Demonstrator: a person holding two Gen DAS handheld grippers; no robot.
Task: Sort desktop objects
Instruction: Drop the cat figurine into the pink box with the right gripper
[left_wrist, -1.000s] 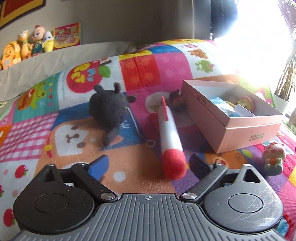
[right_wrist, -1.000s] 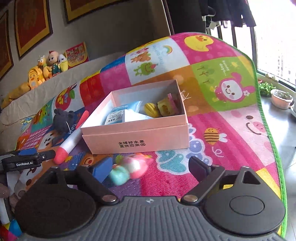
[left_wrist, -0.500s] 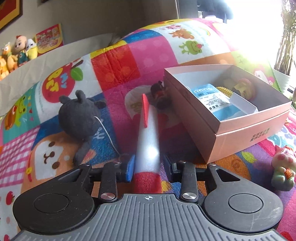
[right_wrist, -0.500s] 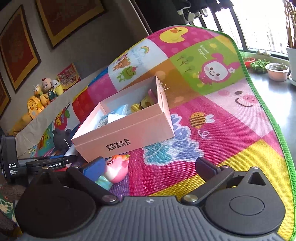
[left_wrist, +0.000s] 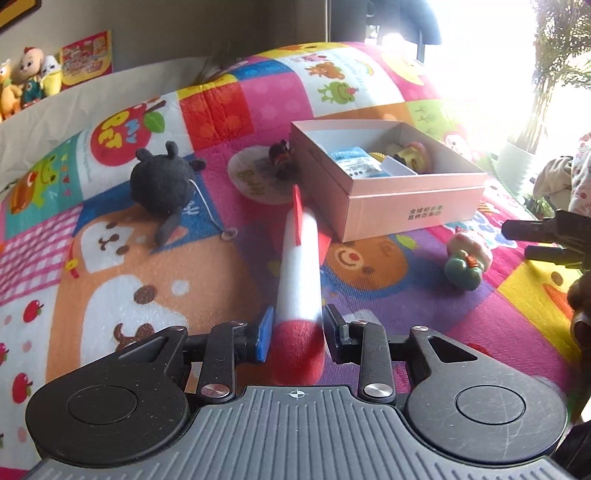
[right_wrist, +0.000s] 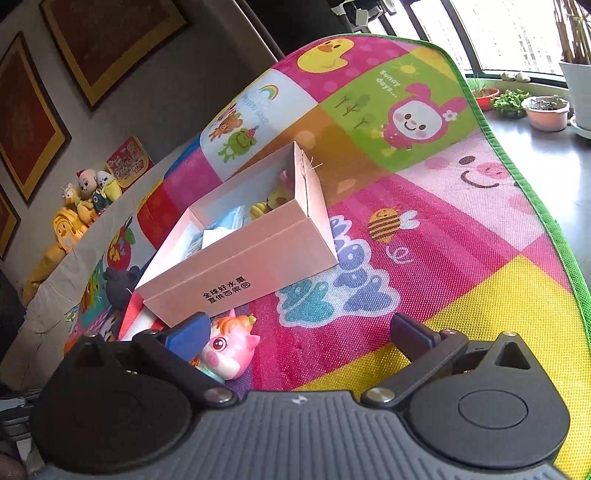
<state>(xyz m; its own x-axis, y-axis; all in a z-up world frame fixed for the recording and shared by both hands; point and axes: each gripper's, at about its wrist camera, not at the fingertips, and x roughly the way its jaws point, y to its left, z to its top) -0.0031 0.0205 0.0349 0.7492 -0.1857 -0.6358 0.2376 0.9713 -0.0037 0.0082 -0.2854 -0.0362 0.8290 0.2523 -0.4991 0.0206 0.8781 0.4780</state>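
Left wrist view: our left gripper (left_wrist: 297, 328) clamps the foam rocket (left_wrist: 300, 266) above the patchwork play mat (left_wrist: 110, 266); our right gripper (right_wrist: 299, 332) gapes around the pig toy (right_wrist: 231, 349). Beyond, the pink box (left_wrist: 413, 210) holds packets and toys; plush dolls (left_wrist: 29, 79) line the wall.

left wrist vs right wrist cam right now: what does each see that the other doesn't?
Left wrist only: the left gripper shut on the foam rocket, the whole dark plush with its cord, and a small dark figure behind the pink box.

Right wrist only: the right gripper open, its blue finger beside the pig toy, the mat's green edge, and potted plants on the sill.

Both: the pink box, the pig toy, the play mat.
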